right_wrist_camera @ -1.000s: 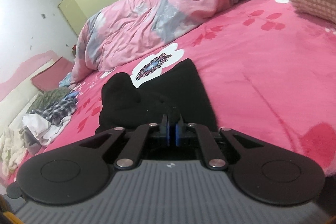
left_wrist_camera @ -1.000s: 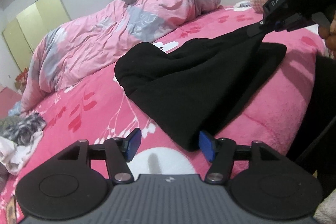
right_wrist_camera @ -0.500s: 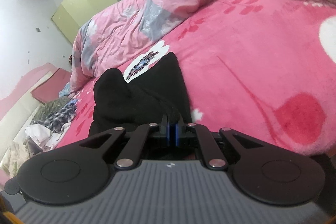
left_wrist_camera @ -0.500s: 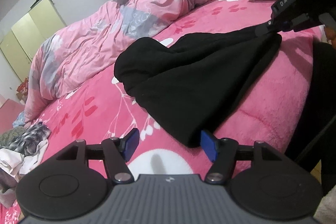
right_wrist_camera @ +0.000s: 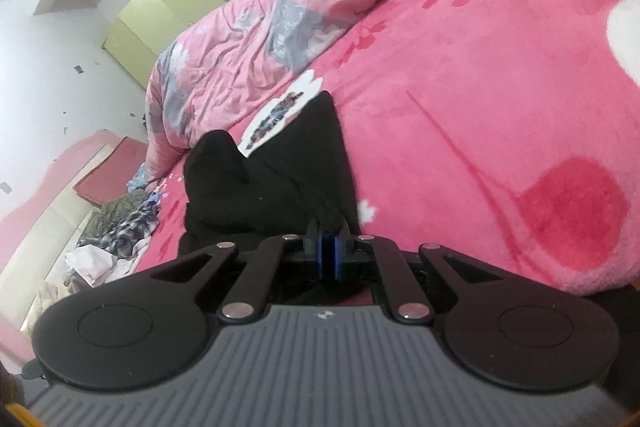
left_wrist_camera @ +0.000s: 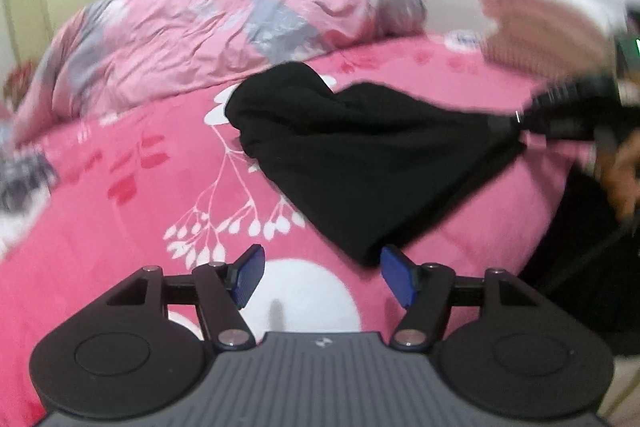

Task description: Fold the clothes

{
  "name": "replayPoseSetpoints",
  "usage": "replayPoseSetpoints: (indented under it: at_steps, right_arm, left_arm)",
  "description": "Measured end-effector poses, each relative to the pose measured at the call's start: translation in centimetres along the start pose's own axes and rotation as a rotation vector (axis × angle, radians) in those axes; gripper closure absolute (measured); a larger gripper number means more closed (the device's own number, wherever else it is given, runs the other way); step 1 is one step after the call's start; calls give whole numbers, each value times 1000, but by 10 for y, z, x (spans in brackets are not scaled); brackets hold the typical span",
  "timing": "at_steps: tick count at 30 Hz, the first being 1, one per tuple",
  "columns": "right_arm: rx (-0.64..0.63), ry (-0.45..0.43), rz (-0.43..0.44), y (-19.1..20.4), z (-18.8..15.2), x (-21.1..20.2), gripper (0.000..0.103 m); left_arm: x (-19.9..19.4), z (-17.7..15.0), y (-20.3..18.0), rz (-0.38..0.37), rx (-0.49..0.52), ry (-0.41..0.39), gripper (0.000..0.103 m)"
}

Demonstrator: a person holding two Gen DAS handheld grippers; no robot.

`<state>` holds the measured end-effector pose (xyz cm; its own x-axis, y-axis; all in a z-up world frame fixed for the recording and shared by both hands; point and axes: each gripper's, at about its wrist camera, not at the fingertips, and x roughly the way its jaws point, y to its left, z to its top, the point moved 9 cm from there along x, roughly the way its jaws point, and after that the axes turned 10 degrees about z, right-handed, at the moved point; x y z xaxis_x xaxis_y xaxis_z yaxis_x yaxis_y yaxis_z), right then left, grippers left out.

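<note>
1. Left wrist view: the black garment (left_wrist_camera: pixel 360 155) lies on the pink floral blanket (left_wrist_camera: pixel 120 219), bunched and pulled to a point at the right gripper (left_wrist_camera: pixel 516 119), so in my judgement the folding is not finished. The left gripper (left_wrist_camera: pixel 320 277) has its fingers spread wide and holds nothing, though one corner of the garment lies just beside its right pad

2. Right wrist view: the right gripper (right_wrist_camera: pixel 329 247) pinches the garment's edge tightly; the cloth looks thick, soft and matte, with no flat, squared fold visible
</note>
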<state>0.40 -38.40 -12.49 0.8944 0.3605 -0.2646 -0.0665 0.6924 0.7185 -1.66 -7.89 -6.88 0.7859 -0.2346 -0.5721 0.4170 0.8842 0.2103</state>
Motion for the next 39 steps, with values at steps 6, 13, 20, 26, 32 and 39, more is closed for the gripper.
replayPoseSetpoints:
  at_steps: [6, 13, 20, 26, 32, 39]
  right_arm:
    - [-61, 21, -38, -2, -5, 4, 99]
    - [-92, 52, -45, 3, 8, -13, 89]
    - [-185, 162, 20, 27, 53, 18, 81]
    - [-256, 377, 81, 49, 67, 101, 75]
    - [-342, 521, 38, 50, 59, 155, 72]
    - [-369, 613, 66, 54, 48, 175, 71]
  left_arm:
    - [35, 18, -3, 27, -39, -4, 37]
    - [56, 3, -10, 8, -26, 45, 37]
    - [63, 1, -4, -35, -49, 56, 32]
    - [64, 0, -3, -64, -51, 48, 31]
    - [67, -2, 0, -98, -56, 37, 29]
    - [69, -2, 0, -114, -59, 27, 28]
